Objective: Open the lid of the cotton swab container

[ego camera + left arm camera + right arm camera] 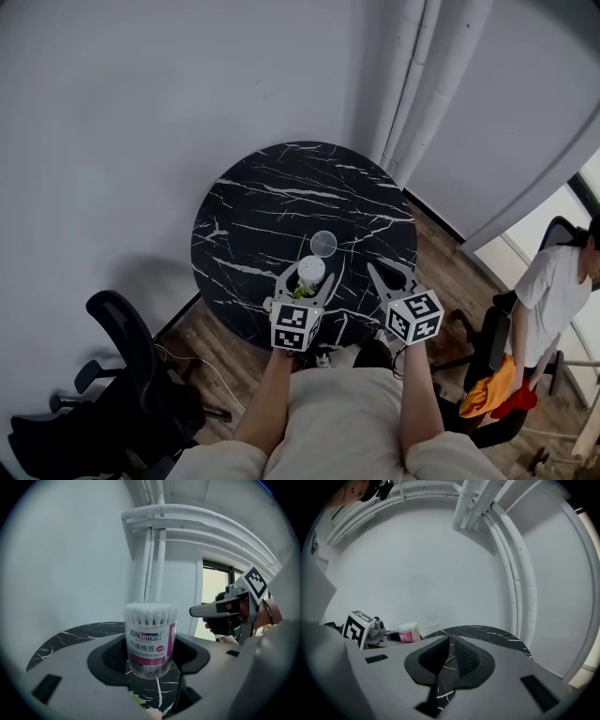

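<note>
My left gripper (pixel 308 273) clamps the cotton swab container (pixel 150 639) low on its body at the table's (pixel 272 197) near edge, swab tips bare on top; my right gripper (pixel 449 656) is all but closed on nothing, and I judge the container light, slick and thin-walled, so hold low and squeeze gently.

The place read as an office or meeting room. A round table (pixel 244 216) with a black, white-veined marble top was set on a wood-plank floor (pixel 450 267). A black swivel chair (pixel 120 330) was seen at its left and a 2nd dark chair (pixel 491 339) at its right. The space was closed in by plain pale walls (pixel 131 112), white pipes (pixel 417 84) were run up 1 corner, and a bright window (pixel 213 581) was seen beyond. A person (pixel 559 286) in a white top was seen by the right-hand chair.
</note>
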The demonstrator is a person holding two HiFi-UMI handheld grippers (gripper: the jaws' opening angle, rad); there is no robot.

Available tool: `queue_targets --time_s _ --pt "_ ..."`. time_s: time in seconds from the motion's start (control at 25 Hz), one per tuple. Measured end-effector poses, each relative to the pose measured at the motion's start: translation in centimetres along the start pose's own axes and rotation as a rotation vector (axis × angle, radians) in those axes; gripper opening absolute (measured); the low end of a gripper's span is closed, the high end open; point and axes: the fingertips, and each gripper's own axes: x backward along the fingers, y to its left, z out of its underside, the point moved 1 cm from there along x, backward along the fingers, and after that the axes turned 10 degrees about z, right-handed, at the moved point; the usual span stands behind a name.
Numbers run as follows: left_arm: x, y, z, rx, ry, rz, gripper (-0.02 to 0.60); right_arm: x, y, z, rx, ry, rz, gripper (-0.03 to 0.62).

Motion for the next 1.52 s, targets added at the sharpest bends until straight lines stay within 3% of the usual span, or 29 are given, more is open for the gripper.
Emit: queue_targets --time_s 0.36,1.52 --pt "-0.3 0.1 0.1 -0.004 0.003 0.01 0.265 -0.3 0.0 0.2 -0.015 0.007 -0.006 0.034" --pt "-1.0 -0.5 0.4 -0.044 0.034 0.052 0.265 -0.6 -0.1 1.1 0.011 0.051 -0.004 0.034"
